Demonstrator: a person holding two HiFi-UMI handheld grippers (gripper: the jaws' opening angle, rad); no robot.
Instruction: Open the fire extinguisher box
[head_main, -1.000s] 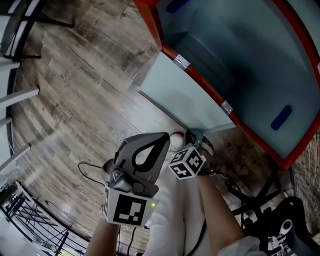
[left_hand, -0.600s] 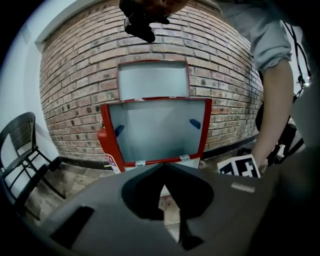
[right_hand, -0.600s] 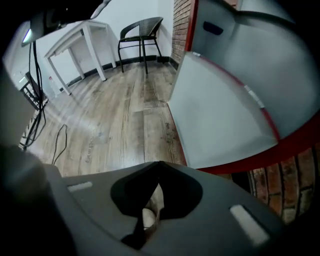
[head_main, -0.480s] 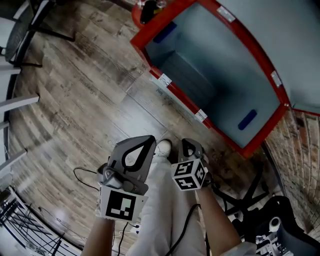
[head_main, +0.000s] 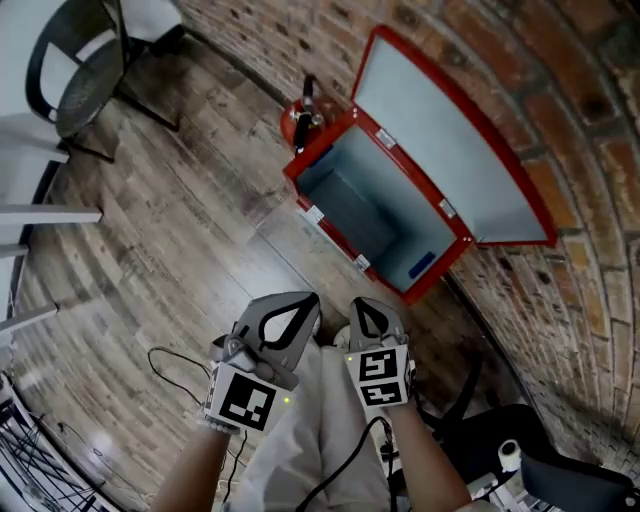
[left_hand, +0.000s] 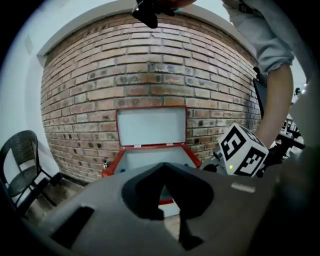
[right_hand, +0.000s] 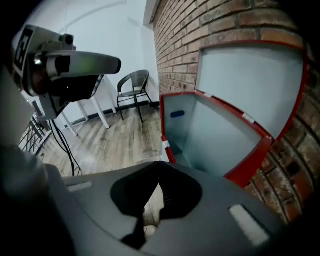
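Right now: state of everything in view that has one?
Red metal fire extinguisher box: open.
Box lid: raised, back against the brick wall.
Red fire extinguisher: outside, beside the box.
Left hand-held gripper: shut, empty.
Right hand-held gripper: shut, empty.

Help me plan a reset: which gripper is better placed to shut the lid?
Right, probably: the right gripper is nearer the open lid; the left gripper is farther. Both are shut and empty.

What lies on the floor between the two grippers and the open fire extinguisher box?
Only bare wooden floor, seen in the head view; nothing stands between the left gripper, the right gripper and the fire extinguisher box.
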